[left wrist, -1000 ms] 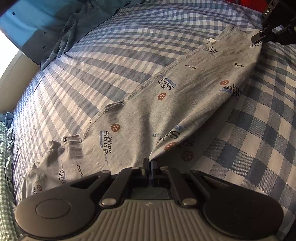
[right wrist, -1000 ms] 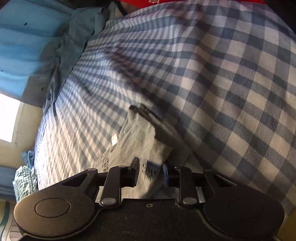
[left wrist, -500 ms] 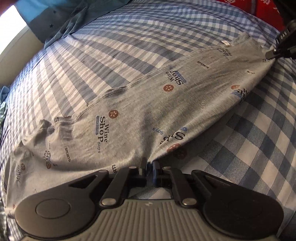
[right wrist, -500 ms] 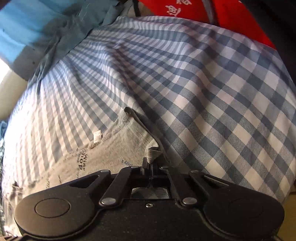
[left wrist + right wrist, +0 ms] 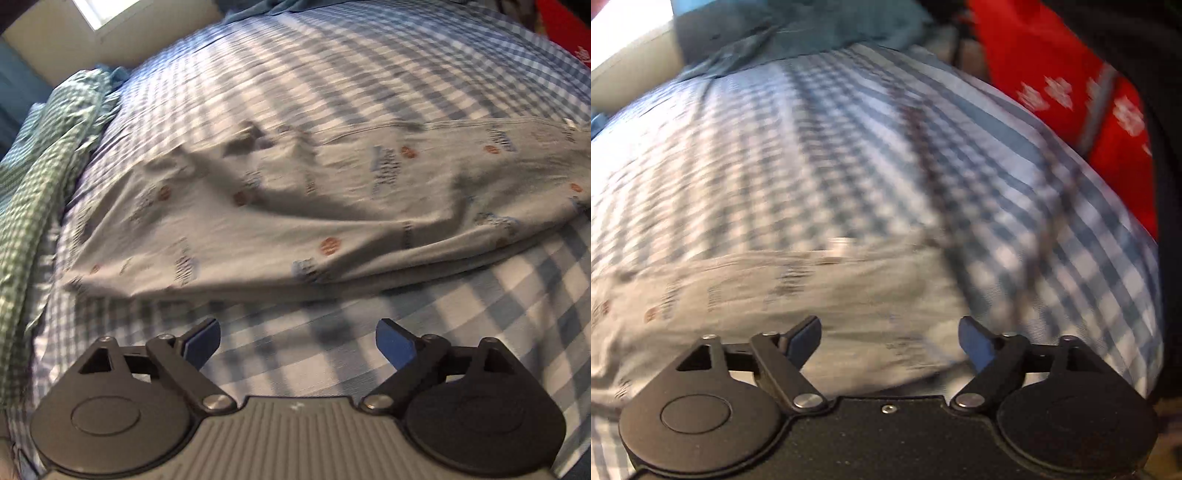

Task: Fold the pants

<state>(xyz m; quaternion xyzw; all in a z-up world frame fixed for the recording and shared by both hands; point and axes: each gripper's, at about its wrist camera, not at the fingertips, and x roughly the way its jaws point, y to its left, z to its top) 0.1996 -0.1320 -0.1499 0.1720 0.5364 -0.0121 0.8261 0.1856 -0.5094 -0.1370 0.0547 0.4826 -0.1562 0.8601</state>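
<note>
bed (image 5: 332, 74) covered in blue check sheet | grey pants (image 5: 295, 221) laid across it | green check cloth (image 5: 33, 166) bunched beside pants | both jaws spread wide, nothing held

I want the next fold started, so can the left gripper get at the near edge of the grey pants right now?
Probably yes. The left gripper has its jaws wide open and empty, and only bare checked bedsheet lies between it and the pants edge.

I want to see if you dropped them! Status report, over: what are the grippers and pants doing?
Left gripper and right gripper: jaws open, empty. Gray printed pants lying folded lengthwise on checkered bedsheet, rumpled. Nothing in the way.
</note>
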